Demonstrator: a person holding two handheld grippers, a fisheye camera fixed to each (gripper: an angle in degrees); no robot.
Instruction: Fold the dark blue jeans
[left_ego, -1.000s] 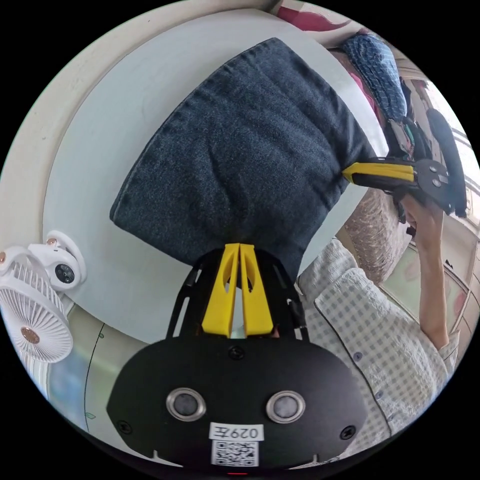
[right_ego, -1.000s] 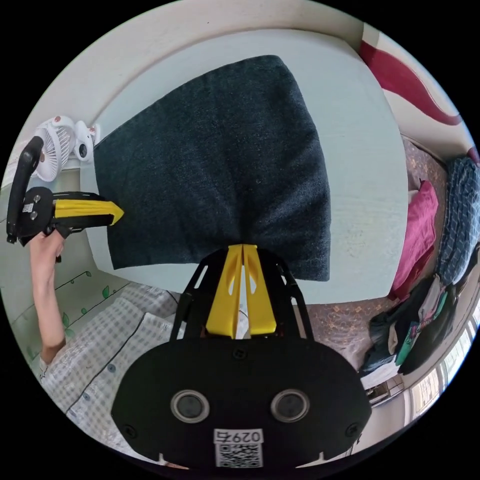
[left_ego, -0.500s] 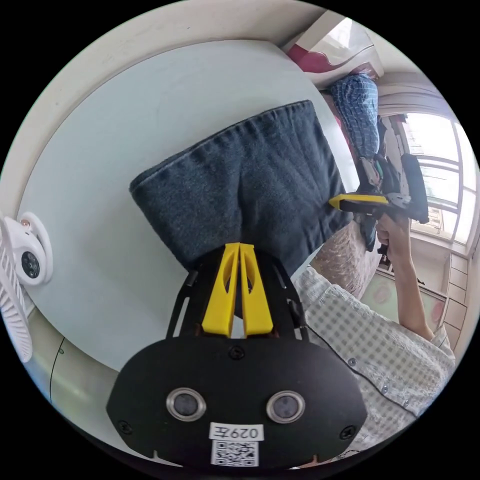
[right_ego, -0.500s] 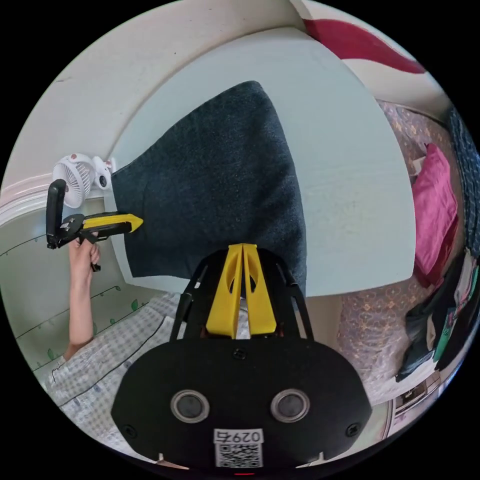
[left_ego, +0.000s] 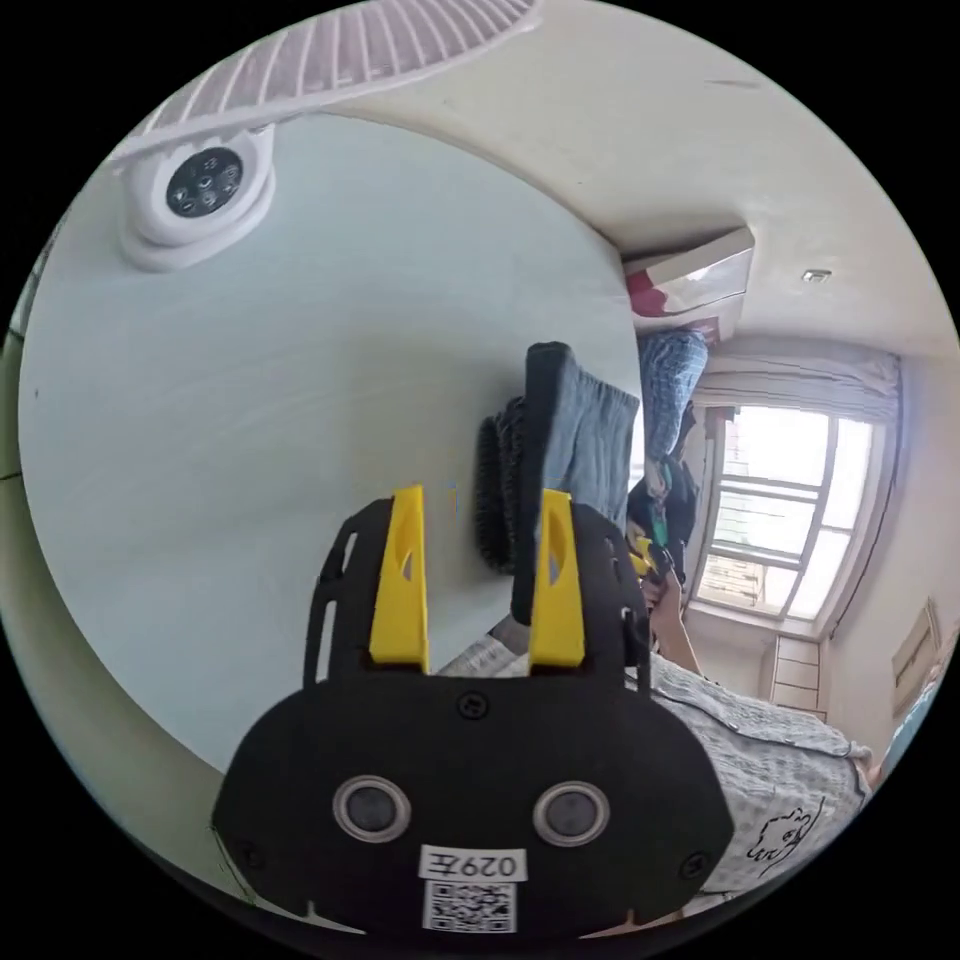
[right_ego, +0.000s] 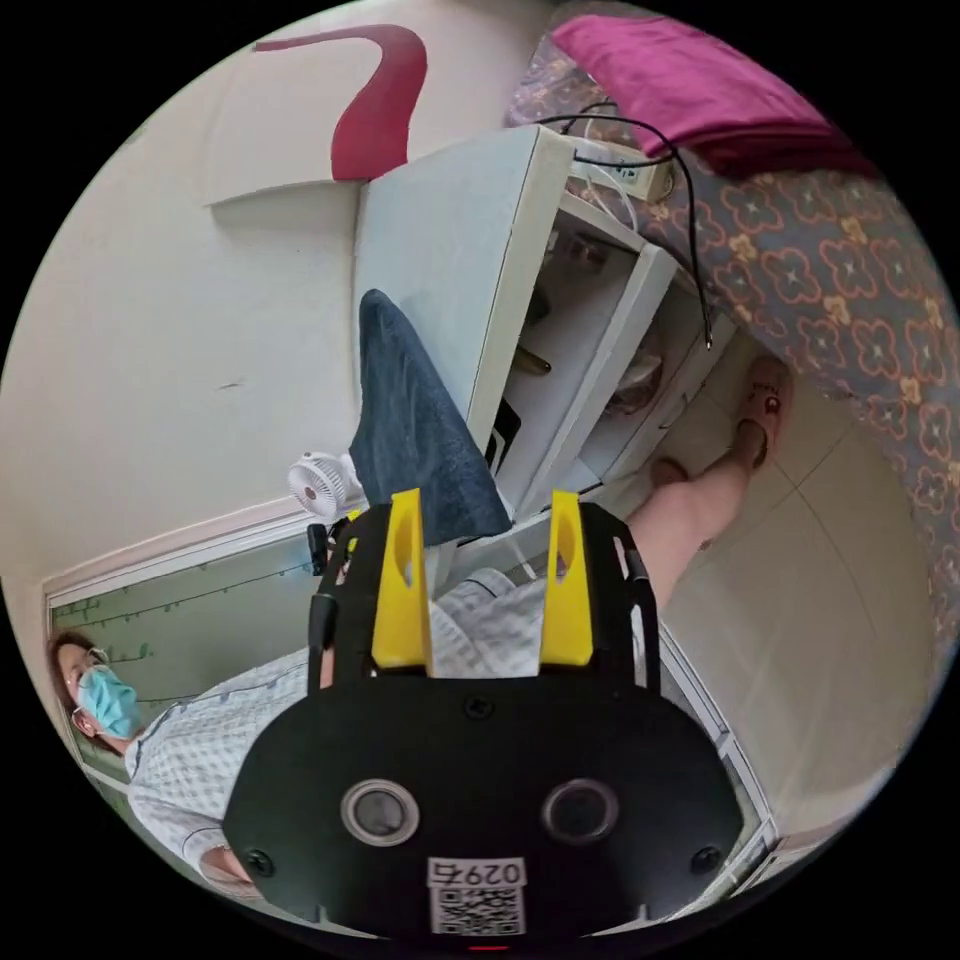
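The dark blue jeans (left_ego: 585, 450) lie folded on the pale blue table (left_ego: 300, 380), seen almost edge-on as a thick stack. My left gripper (left_ego: 478, 495) is open at the table's near side, and the stack's dark folded edge runs just inside its right-hand jaw. In the right gripper view the jeans (right_ego: 410, 430) rest on the table top (right_ego: 440, 230), reaching its near edge. My right gripper (right_ego: 483, 500) is open just off that edge, with nothing between its jaws but the person's checked shirt behind.
A white clip fan (left_ego: 200, 180) sits at the table's far end and shows small in the right gripper view as the fan (right_ego: 315, 485). Open shelves (right_ego: 590, 350) lie under the table. The person's leg and slipper (right_ego: 760, 400) stand on the tiled floor beside a patterned bed (right_ego: 850, 270).
Both grippers have opened and let go of the jeans, which now lie folded on the table. Both cameras have swung low to the table's edge.
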